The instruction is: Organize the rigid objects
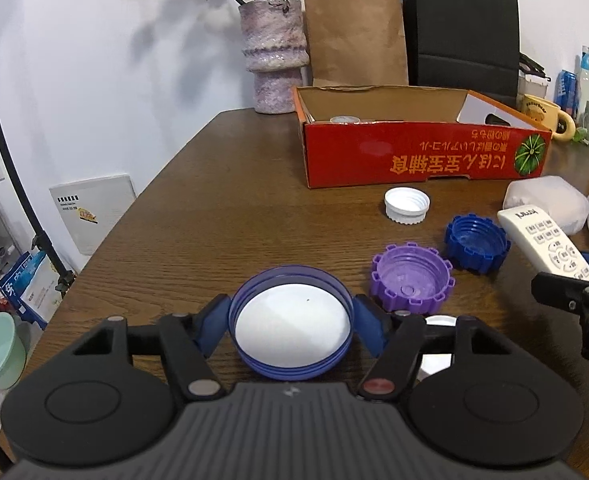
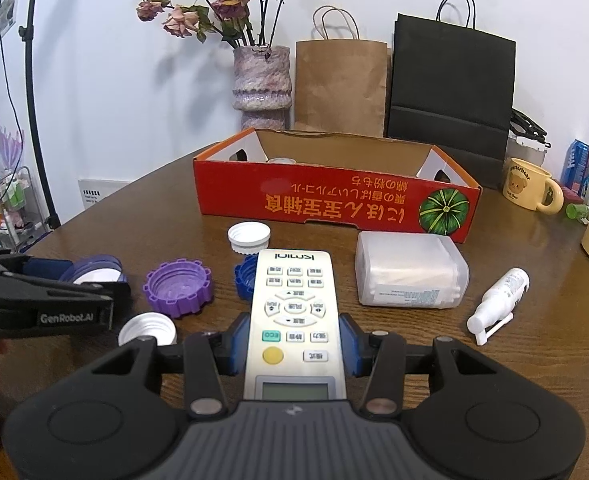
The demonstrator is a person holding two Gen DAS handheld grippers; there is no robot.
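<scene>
- Firstly, the left gripper [image 1: 291, 326] has its jaws on both sides of the wide blue lid [image 1: 291, 322], and the blue pads seem to touch its rim, so I judge it is grasping the lid, which sits low over the surface [image 1: 198, 216].
- This lid is thin plastic, light and stiff; holding across the rim is good, but strong pressing may bend it.
- The right gripper [image 2: 294, 344] is clenched on the white remote control [image 2: 294, 312], on the two long sides near the lower buttons.
- The remote looks heavier and smooth, so it may slip or tip forward if held too far back.
- Further out lie the purple cap [image 2: 177, 288], the dark blue cap [image 1: 477, 242] and two white caps [image 2: 249, 236] [image 2: 147, 329].
- Behind them stands the red cardboard box [image 2: 334, 200], probably the place for all.
</scene>
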